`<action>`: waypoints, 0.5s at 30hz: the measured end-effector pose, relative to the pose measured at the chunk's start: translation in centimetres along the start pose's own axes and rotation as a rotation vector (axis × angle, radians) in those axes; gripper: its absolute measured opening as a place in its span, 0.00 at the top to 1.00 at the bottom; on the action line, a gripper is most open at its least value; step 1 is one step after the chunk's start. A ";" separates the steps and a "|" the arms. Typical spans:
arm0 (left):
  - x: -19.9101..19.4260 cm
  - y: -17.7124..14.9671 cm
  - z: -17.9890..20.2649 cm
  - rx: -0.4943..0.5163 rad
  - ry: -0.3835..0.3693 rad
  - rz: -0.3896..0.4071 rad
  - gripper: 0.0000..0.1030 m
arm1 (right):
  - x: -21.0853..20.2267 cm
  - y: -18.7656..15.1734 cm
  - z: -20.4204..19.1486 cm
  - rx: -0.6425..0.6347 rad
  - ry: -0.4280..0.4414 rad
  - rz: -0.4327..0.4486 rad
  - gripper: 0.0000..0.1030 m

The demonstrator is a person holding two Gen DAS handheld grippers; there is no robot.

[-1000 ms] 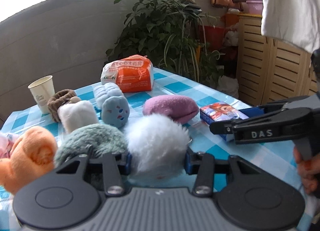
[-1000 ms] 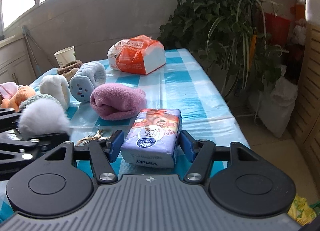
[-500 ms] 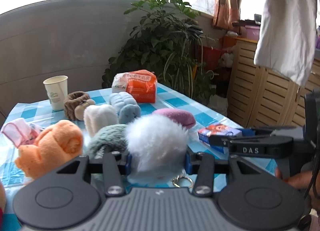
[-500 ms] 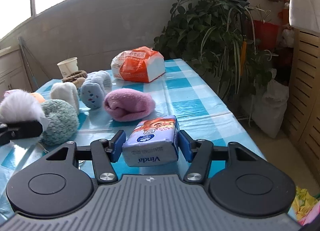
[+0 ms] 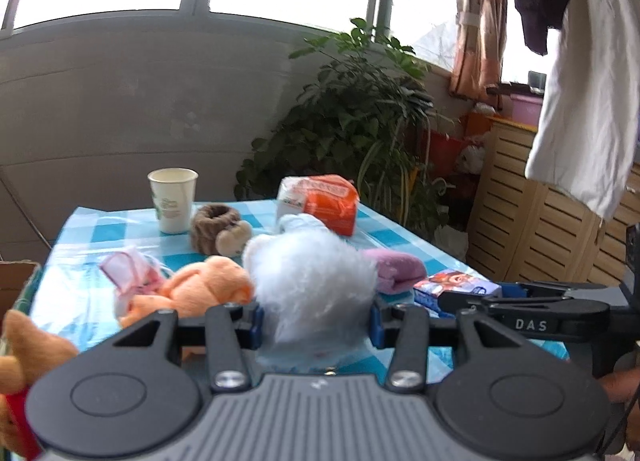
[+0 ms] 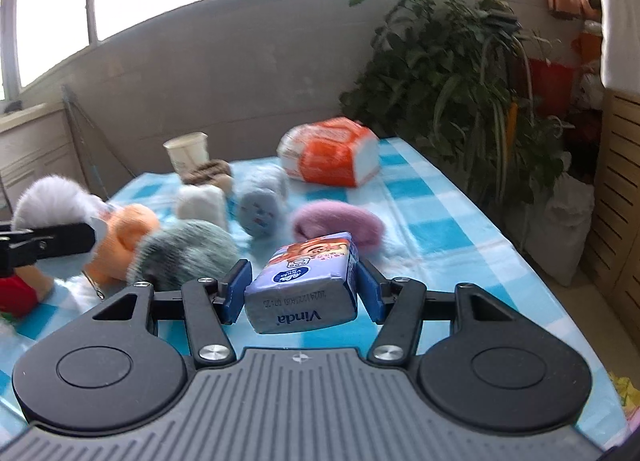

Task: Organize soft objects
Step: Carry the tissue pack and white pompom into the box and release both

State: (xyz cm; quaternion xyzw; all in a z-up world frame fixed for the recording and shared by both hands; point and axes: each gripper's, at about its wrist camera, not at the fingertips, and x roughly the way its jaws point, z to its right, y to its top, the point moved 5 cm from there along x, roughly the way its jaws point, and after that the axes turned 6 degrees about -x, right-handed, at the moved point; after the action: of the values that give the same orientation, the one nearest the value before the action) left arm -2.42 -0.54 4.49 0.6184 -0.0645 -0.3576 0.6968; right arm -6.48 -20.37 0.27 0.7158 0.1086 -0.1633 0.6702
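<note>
Left claw (image 5: 316,325) pinching white fluffy pompom (image 5: 312,277), lifted off checkered surface (image 5: 92,229). Right claw (image 6: 300,293) clamped on Vinda tissue pack (image 6: 308,281), also held up above cloth. Rest of soft stuff lying on surface: orange plush (image 6: 124,245), grey-green fuzzy ball (image 6: 184,253), purple sock roll (image 6: 336,225), blue slipper (image 6: 260,201), white roll (image 6: 200,205), brown scrunchie thing (image 5: 216,225). Paper cup (image 5: 173,199) and orange bread bag (image 6: 332,153) toward far edge. Big houseplant (image 6: 448,61) behind.
</note>
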 end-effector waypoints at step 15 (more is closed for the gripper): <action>-8.3 4.4 -6.9 -0.131 0.044 0.196 0.56 | -1.4 5.1 -11.8 -0.108 0.207 0.103 0.31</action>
State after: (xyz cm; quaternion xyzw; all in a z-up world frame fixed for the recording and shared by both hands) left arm -3.04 9.80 9.87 0.5700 -0.0855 -0.2776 0.7686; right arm -4.82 -8.90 6.13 0.6963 0.1489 -0.0477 0.7005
